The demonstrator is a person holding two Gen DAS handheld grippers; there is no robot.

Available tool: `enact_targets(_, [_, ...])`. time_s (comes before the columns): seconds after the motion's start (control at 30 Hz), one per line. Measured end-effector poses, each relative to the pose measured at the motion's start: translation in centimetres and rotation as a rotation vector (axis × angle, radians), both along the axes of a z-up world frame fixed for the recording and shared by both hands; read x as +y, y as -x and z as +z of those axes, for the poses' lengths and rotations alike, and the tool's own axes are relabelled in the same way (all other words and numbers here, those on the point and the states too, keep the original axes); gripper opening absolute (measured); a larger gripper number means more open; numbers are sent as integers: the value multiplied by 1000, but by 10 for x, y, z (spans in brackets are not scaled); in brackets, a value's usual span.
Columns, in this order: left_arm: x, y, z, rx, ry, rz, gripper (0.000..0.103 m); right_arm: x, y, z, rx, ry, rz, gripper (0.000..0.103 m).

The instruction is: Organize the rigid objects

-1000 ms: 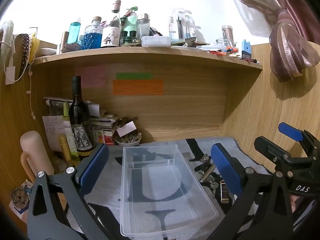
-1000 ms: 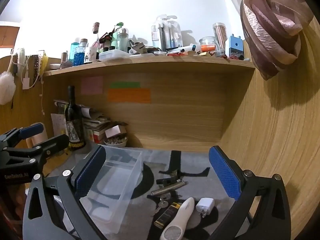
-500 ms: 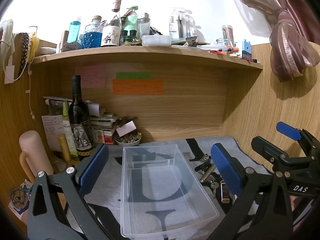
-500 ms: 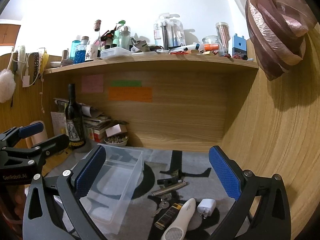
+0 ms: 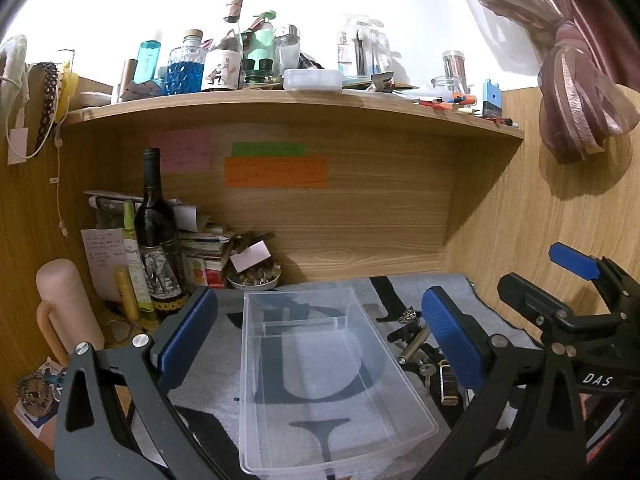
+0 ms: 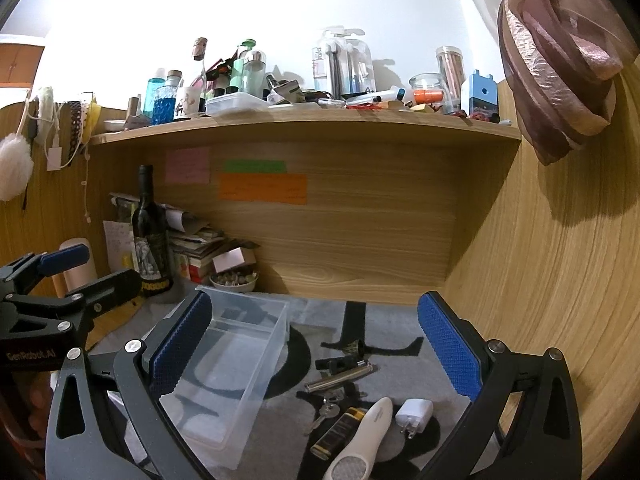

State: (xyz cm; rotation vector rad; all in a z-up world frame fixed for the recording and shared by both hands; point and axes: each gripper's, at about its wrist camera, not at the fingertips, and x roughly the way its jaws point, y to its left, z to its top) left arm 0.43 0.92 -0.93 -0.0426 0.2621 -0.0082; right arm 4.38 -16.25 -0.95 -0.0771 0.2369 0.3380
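Note:
A clear plastic bin (image 5: 320,384) with a small divided section sits empty on a grey mat (image 6: 384,320); it also shows in the right wrist view (image 6: 236,376). My left gripper (image 5: 320,344) is open and empty above it. Right of the bin lie a metal cylinder (image 6: 340,376), a key (image 6: 326,414), a black and gold lighter (image 6: 338,432), a white foot file (image 6: 360,440), a white charger plug (image 6: 414,414) and a black clip (image 6: 340,362). My right gripper (image 6: 312,348) is open and empty above these.
A wine bottle (image 5: 156,240), a pink flask (image 5: 66,312), stacked papers and a bowl of stones (image 5: 254,280) crowd the back left corner. A cluttered shelf (image 5: 296,100) hangs overhead. A wooden wall (image 6: 560,280) closes the right side.
Both views have shifted very slightly. Nothing on the mat has moved and both grippers stay open.

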Motion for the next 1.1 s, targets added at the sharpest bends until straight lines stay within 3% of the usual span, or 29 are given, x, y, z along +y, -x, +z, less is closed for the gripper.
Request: enact_targets(1.1, [-3, -2, -4, 4, -6, -9, 103, 2, 0, -2, -2, 4, 0, 103])
